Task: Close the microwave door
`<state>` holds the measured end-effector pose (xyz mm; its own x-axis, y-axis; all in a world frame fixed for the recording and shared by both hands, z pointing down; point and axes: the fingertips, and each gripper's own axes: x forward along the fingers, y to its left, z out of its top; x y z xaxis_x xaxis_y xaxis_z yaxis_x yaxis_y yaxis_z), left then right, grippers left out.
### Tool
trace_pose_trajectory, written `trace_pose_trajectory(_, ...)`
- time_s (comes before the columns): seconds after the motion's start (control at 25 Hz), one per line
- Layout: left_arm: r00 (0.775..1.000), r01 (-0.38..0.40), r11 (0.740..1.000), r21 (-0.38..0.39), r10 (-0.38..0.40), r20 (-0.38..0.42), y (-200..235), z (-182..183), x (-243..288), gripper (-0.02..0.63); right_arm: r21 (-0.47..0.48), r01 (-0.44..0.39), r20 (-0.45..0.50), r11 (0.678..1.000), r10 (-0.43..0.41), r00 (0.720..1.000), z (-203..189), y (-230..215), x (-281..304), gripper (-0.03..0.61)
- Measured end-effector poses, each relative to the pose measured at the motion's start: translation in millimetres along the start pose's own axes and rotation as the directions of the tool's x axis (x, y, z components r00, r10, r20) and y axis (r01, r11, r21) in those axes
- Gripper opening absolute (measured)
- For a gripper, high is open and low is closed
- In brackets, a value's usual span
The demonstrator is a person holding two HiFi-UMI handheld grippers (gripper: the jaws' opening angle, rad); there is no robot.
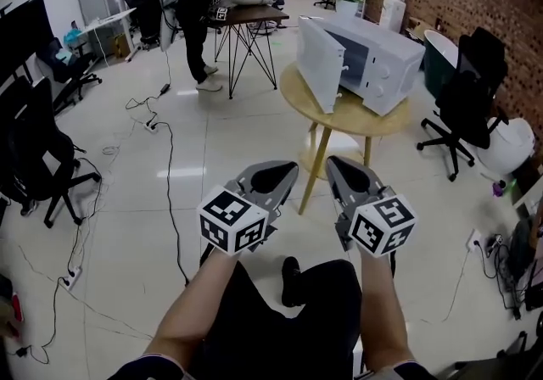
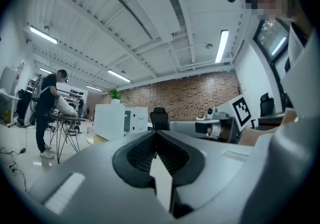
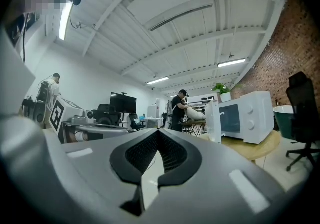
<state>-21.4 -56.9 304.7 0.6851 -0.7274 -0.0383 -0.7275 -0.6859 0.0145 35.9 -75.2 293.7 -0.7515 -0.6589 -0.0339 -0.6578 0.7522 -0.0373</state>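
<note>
A white microwave [image 1: 382, 60] stands on a round wooden table [image 1: 339, 115] ahead of me, its door [image 1: 320, 64] swung wide open to the left. Both grippers are held low over my lap, well short of the table. The left gripper [image 1: 291, 168] and the right gripper [image 1: 333, 161] point towards the table, each shut with nothing between the jaws. In the left gripper view the microwave [image 2: 137, 119] and its open door [image 2: 109, 122] lie far beyond the shut left gripper [image 2: 156, 133]. In the right gripper view the microwave [image 3: 245, 116] and door [image 3: 213, 121] sit far right of the right gripper [image 3: 159, 132].
A person [image 1: 191, 5] works at a black folding table [image 1: 246, 18] at the back. Office chairs stand at the left [image 1: 42, 158] and right [image 1: 462, 103]. Cables [image 1: 165, 166] trail over the tiled floor. A white bin [image 1: 509, 145] sits by the brick wall.
</note>
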Motion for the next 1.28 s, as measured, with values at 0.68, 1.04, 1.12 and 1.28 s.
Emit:
trace_pose_trajectory(0.68, 0.999, 0.045, 0.999, -0.013, -0.045, -0.021, 3, -9, 39, 0.003, 0.013, 0.031, -0.006, 0.999, -0.031, 0.999, -3, -34, 5, 0.001)
trace_pose_trajectory(1.04, 0.998, 0.061, 0.998, -0.007, -0.061, -0.017, 30, -6, 74, 0.003, 0.002, 0.039, -0.006, 0.999, -0.039, 0.999, 0, -64, 36, 0.002)
trace_pose_trajectory(1.12, 0.998, 0.062, 0.998, -0.004, -0.062, -0.012, 34, -4, 79, 0.003, 0.000, 0.039, -0.007, 0.999, -0.039, 0.999, 0, -69, 41, 0.000)
trace_pose_trajectory(1.28, 0.998, 0.060, 0.998, -0.001, -0.060, -0.008, 41, -1, 83, 0.003, 0.002, 0.040, -0.011, 0.999, -0.040, 0.999, -1, -75, 51, 0.000)
